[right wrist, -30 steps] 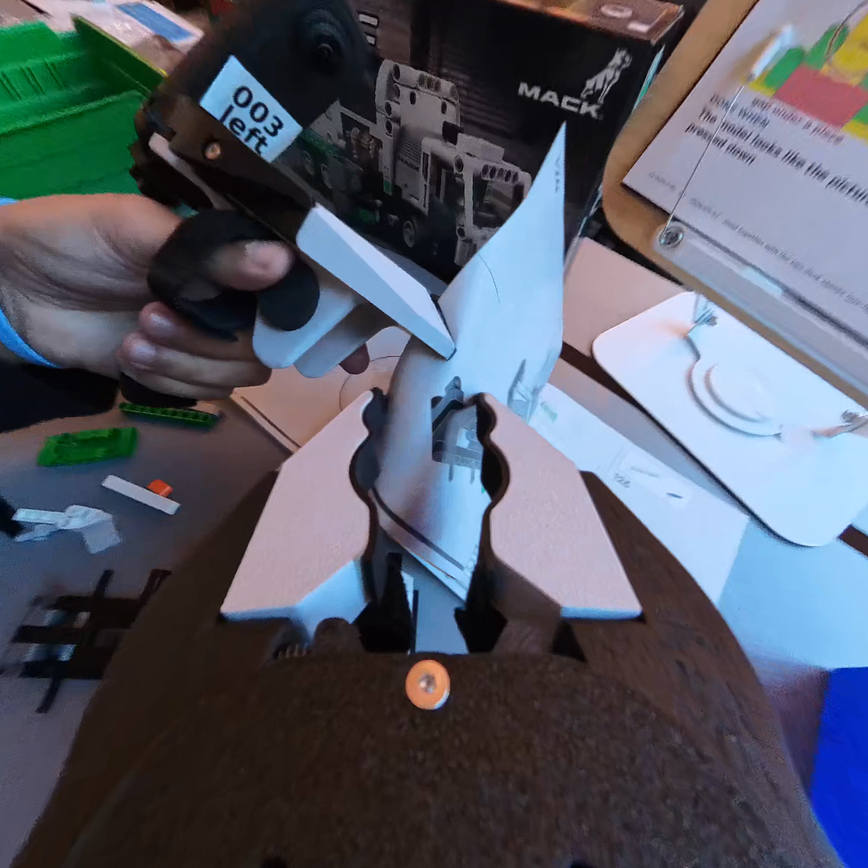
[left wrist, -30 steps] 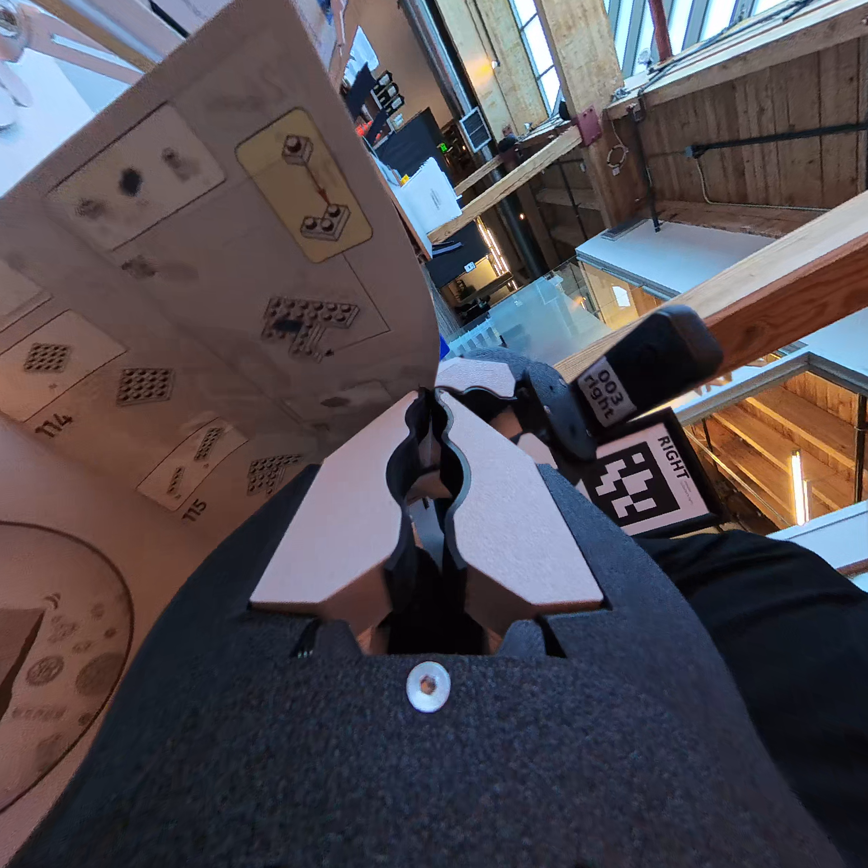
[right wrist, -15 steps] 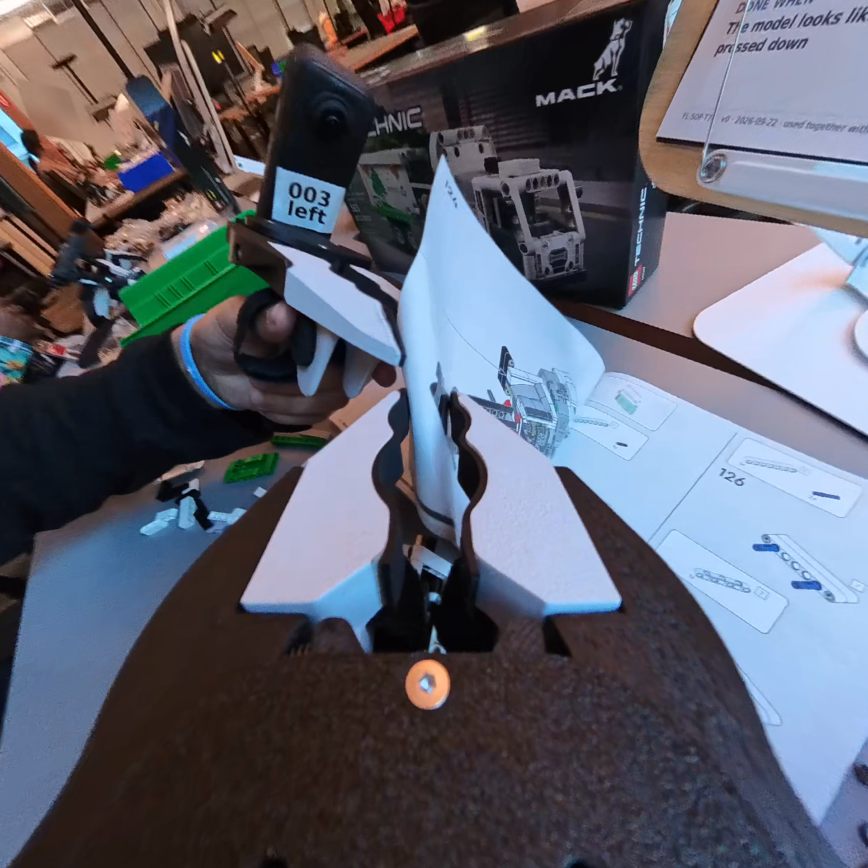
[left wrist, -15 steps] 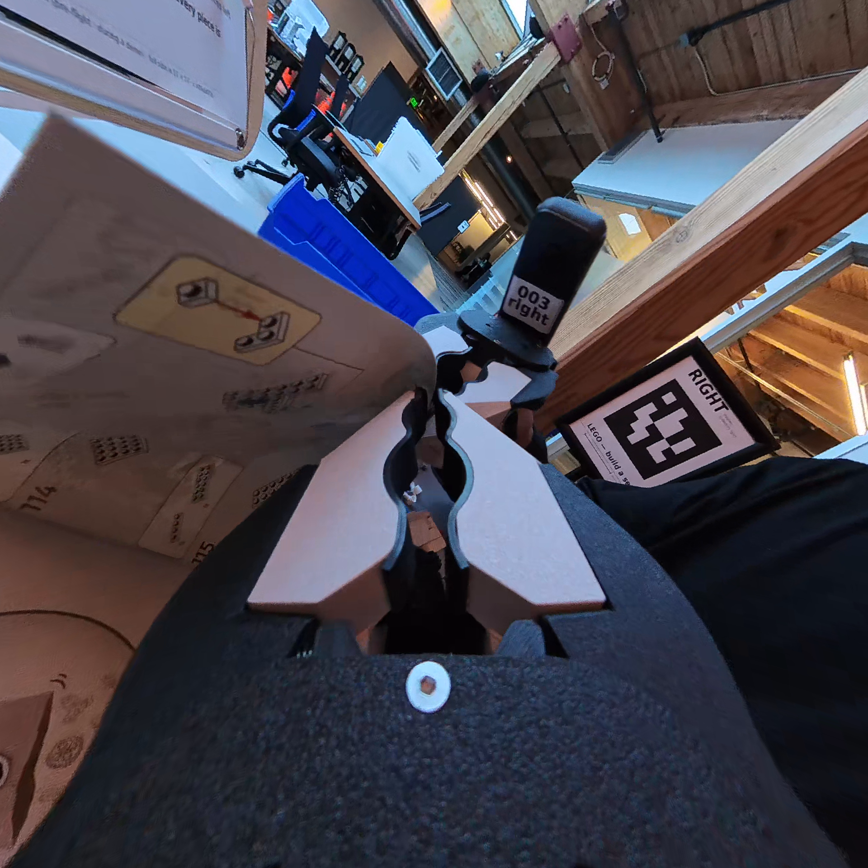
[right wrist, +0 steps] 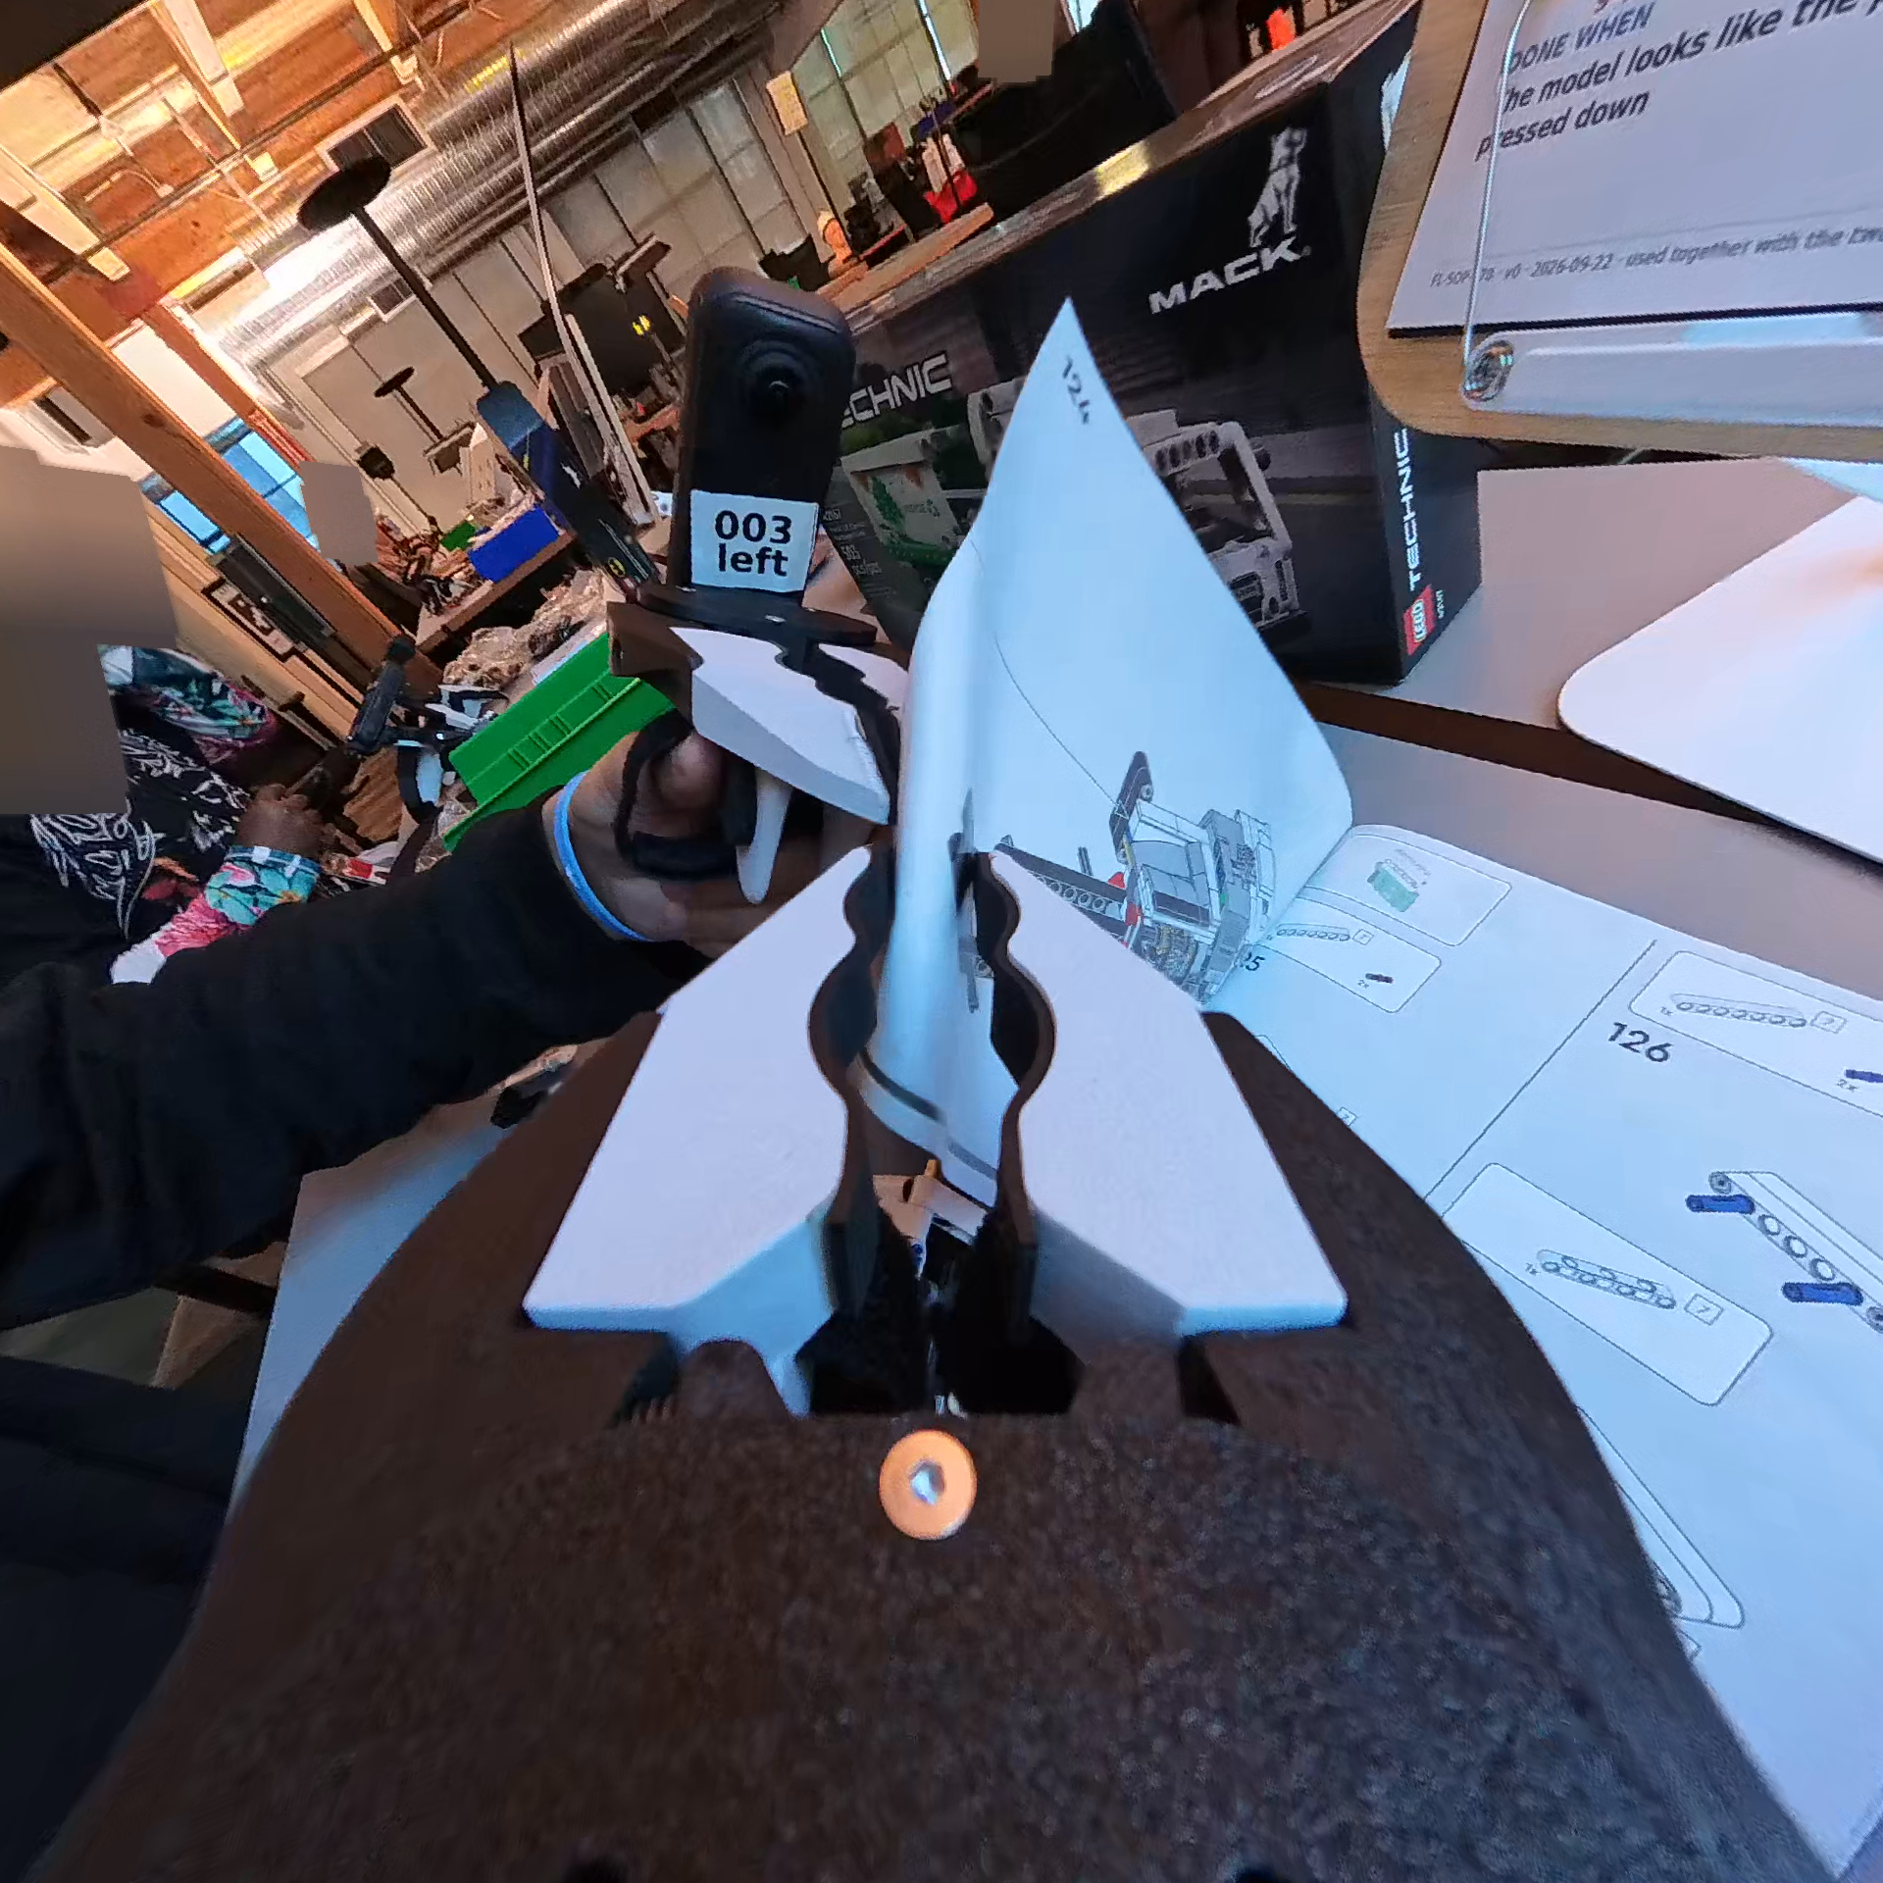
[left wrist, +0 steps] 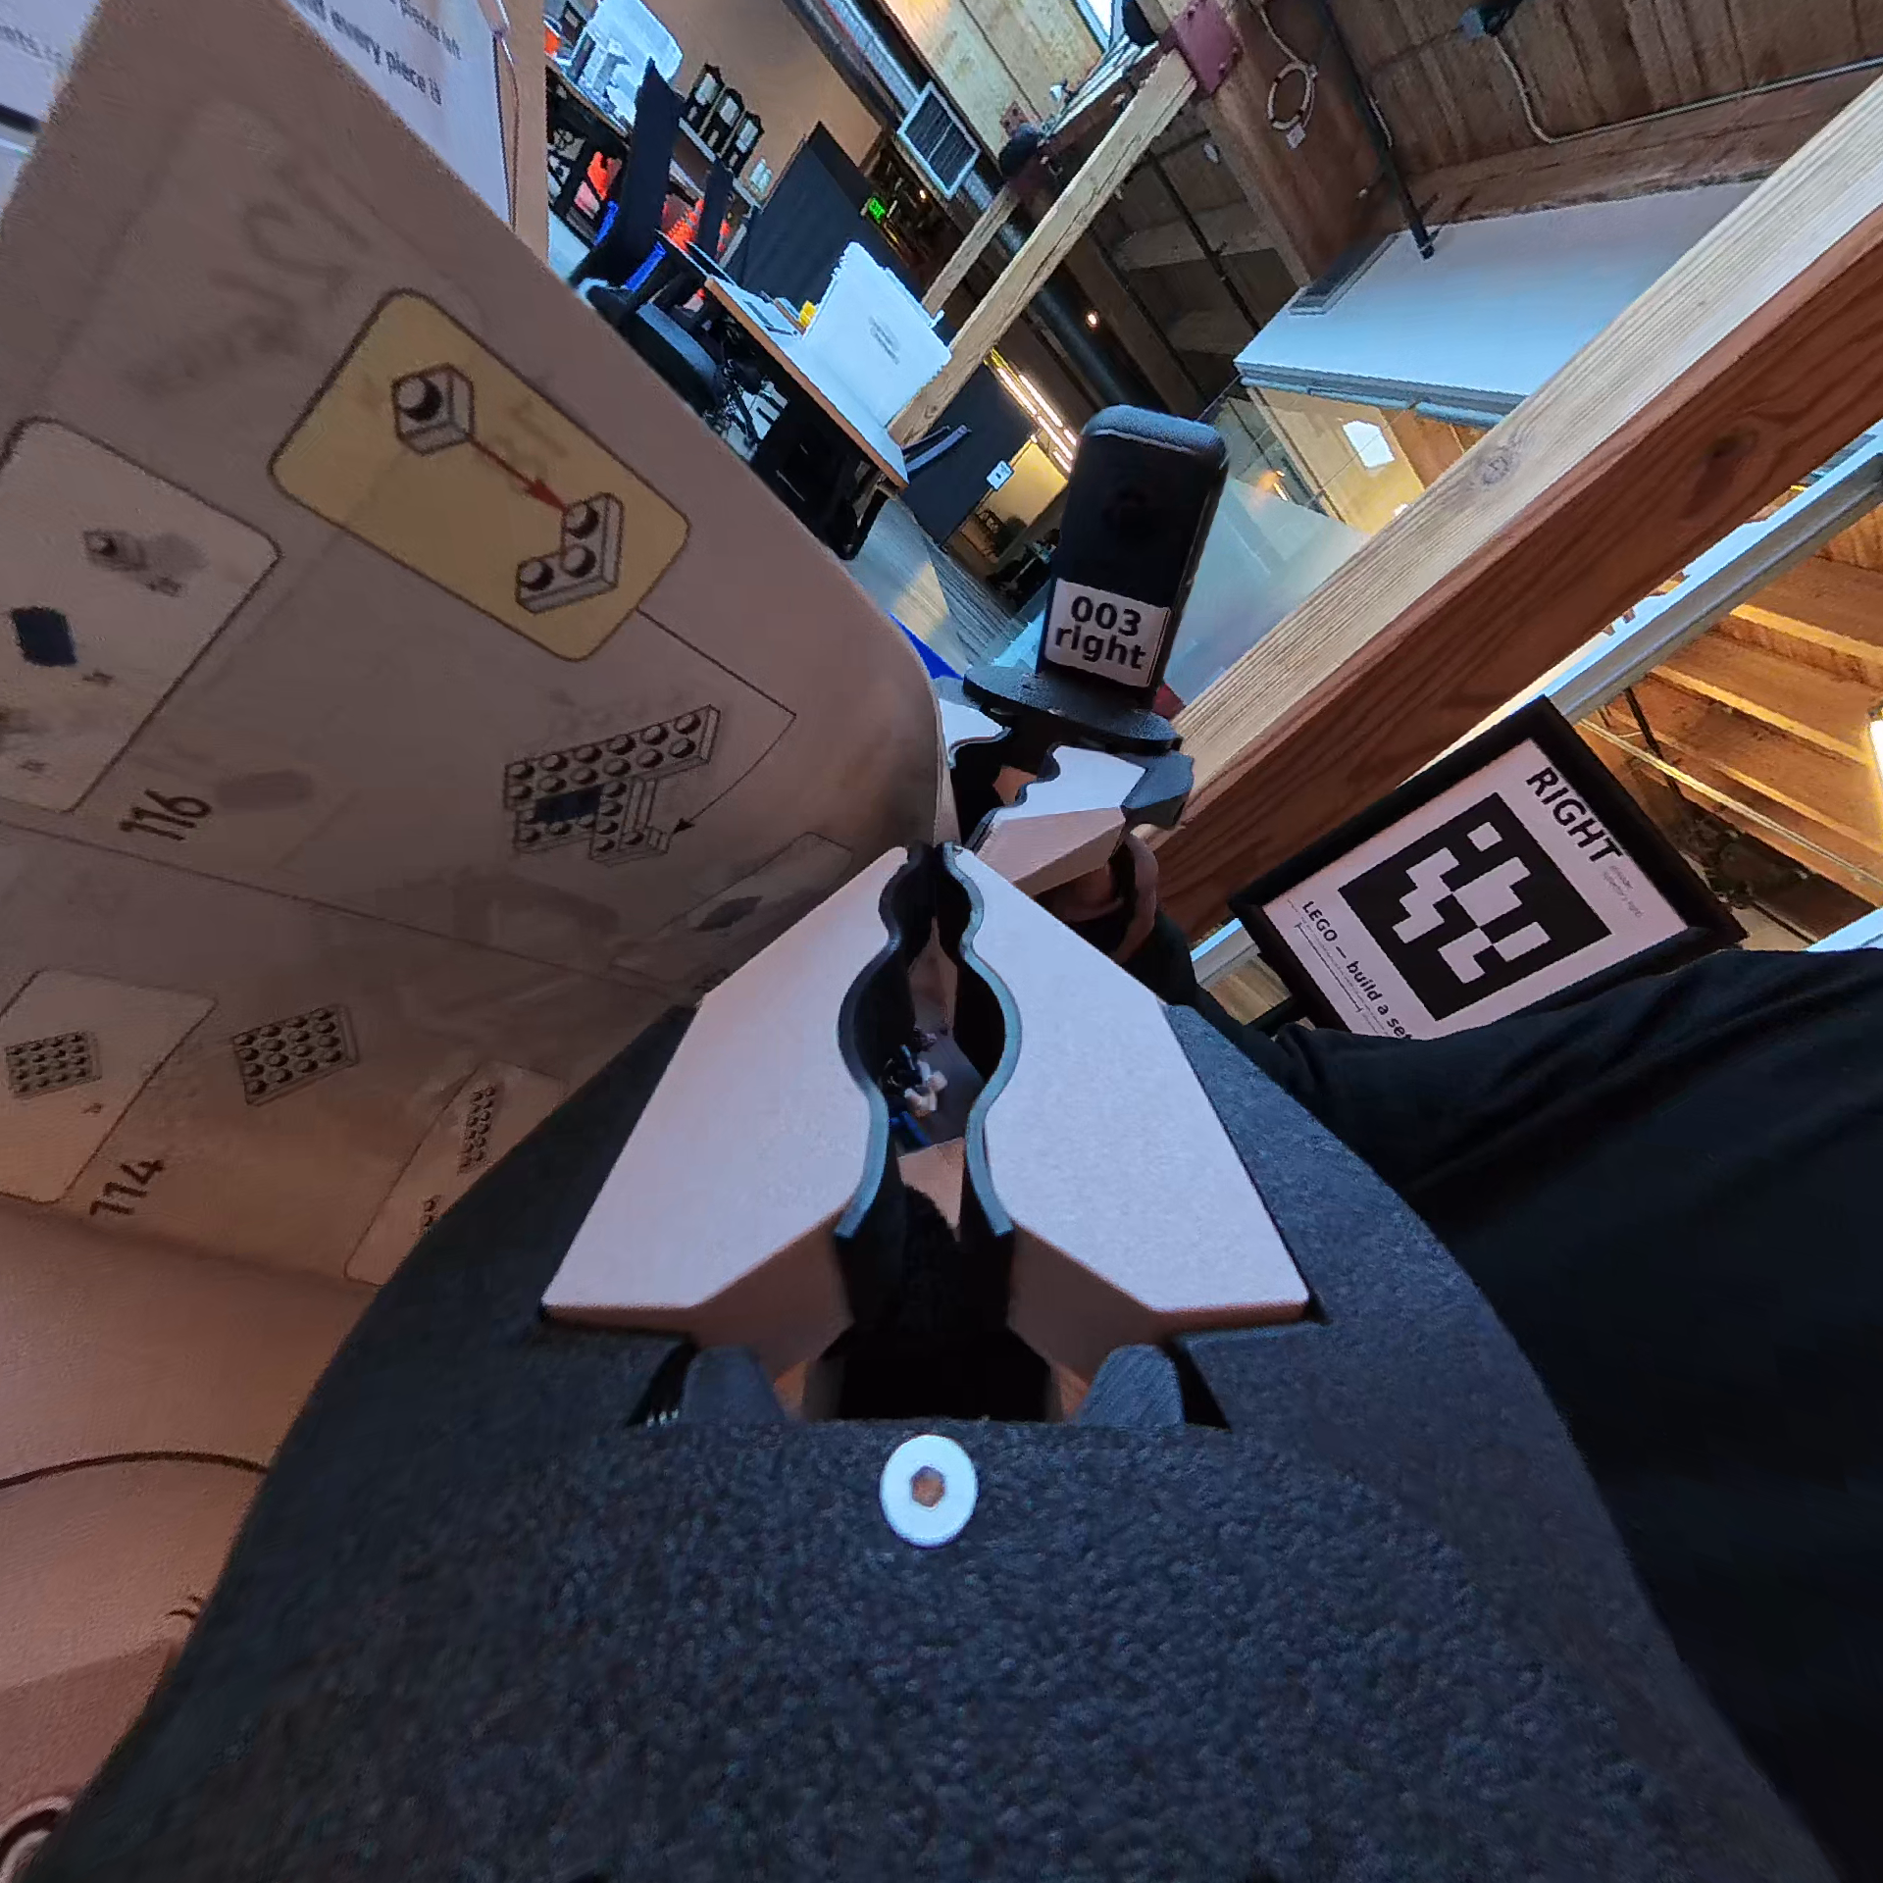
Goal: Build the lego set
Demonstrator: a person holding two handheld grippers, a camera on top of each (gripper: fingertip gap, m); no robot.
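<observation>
The right tool (right wrist: 932,897) pinched a lifted page (right wrist: 1100,713) of the instruction booklet (right wrist: 1630,1121), which lay open on the bench; the left tool (left wrist: 943,866) sat pressed together, empty, beside it. A hard tug could have torn that thin sheet at the spine.

warm light is glowing on wooden beams (left wrist: 1528,489) and plank walls (left wrist: 1630,92). desks (left wrist: 805,336) and dark office chairs (left wrist: 652,204) are standing farther back. tall windows (right wrist: 713,173) are letting in daylight beside a silver duct (right wrist: 489,173).
</observation>
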